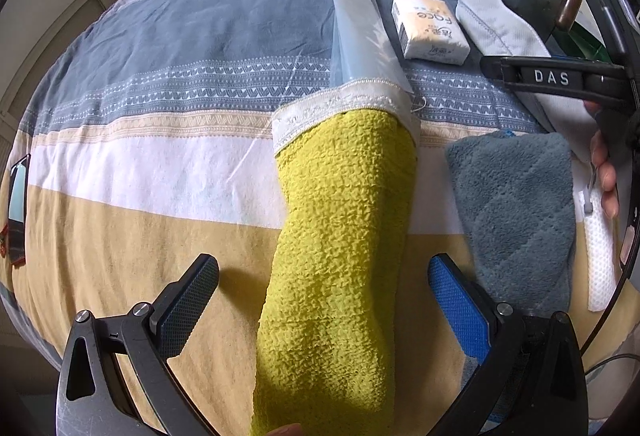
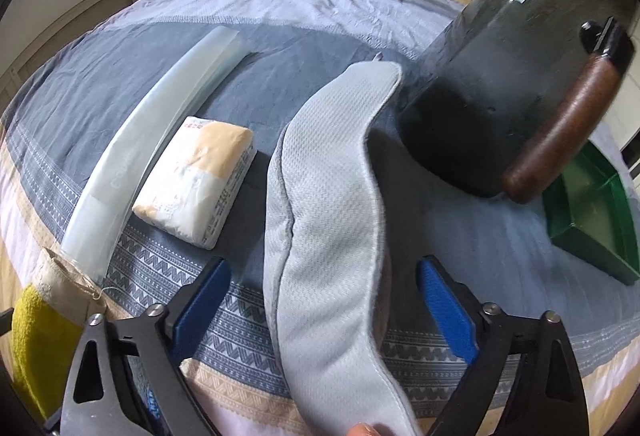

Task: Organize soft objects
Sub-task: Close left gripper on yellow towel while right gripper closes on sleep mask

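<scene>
1. Left gripper (image 1: 324, 300): jaws spread apart, straddling the yellow towel (image 1: 340, 244) at lower centre without visible contact.
2. Right gripper (image 2: 324, 300): jaws spread apart either side of the grey padded eye mask (image 2: 332, 196).
3. Grey cloth (image 1: 516, 212): right of the towel on the bedspread (image 1: 160, 48).
4. Tissue pack (image 2: 200, 180): beyond, centre-left, beside the translucent sleeve (image 2: 160, 132).

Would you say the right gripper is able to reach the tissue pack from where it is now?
Probably yes: the right gripper is open, and the tissue pack lies uncovered just left of the grey pad between its fingers.
</scene>
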{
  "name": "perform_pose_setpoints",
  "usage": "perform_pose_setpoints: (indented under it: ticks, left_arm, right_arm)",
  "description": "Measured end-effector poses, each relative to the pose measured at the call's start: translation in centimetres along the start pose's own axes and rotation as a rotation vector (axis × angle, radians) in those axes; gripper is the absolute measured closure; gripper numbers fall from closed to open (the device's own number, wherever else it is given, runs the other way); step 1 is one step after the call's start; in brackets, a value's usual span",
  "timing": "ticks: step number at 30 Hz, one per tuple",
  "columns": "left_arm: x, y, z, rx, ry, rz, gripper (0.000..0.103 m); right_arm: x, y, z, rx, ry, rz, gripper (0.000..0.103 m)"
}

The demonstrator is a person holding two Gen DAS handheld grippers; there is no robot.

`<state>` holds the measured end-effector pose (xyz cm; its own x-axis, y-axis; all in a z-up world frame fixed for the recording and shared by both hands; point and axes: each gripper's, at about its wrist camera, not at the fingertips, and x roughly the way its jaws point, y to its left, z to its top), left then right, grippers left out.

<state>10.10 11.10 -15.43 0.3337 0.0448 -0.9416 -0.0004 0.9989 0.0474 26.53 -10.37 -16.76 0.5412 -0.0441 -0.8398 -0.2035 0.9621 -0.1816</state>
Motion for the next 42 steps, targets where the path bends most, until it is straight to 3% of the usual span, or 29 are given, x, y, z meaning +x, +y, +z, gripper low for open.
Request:
perform_pose_setpoints:
  ticks: [2, 17, 22, 27, 33, 42]
  left_arm:
    - [0.3, 0.0, 0.0, 0.002, 0.009, -0.005, 0.001]
    - [1.4, -0.7, 0.9, 0.034, 0.037, -0.021, 0.001]
    - [1.5, -0.5, 1.2, 0.050, 0.043, -0.017, 0.002]
    - [1.3, -0.3, 0.7, 0.058, 0.040, -0.010, 0.007]
    - [1.7, -0.1, 0.9, 0.073, 0.037, -0.007, 0.021]
    - [1.1, -0.8, 1.2, 0.095, 0.032, -0.015, 0.067]
  right_arm:
    - [0.6, 0.0, 0.2, -0.002, 0.014, 0.010, 0.017]
    - [2.2, 0.0, 1.2, 0.004, 0.031, 0.024, 0.020]
    - [2.2, 0.7, 1.3, -0.009, 0.035, 0.037, 0.039]
    - [2.3, 0.5, 1.4, -0.007, 0.039, 0.055, 0.050]
    - [2.5, 0.0, 1.5, 0.006, 0.041, 0.073, 0.064]
    - [2.5, -0.7, 1.4, 0.023, 0.037, 0.080, 0.082]
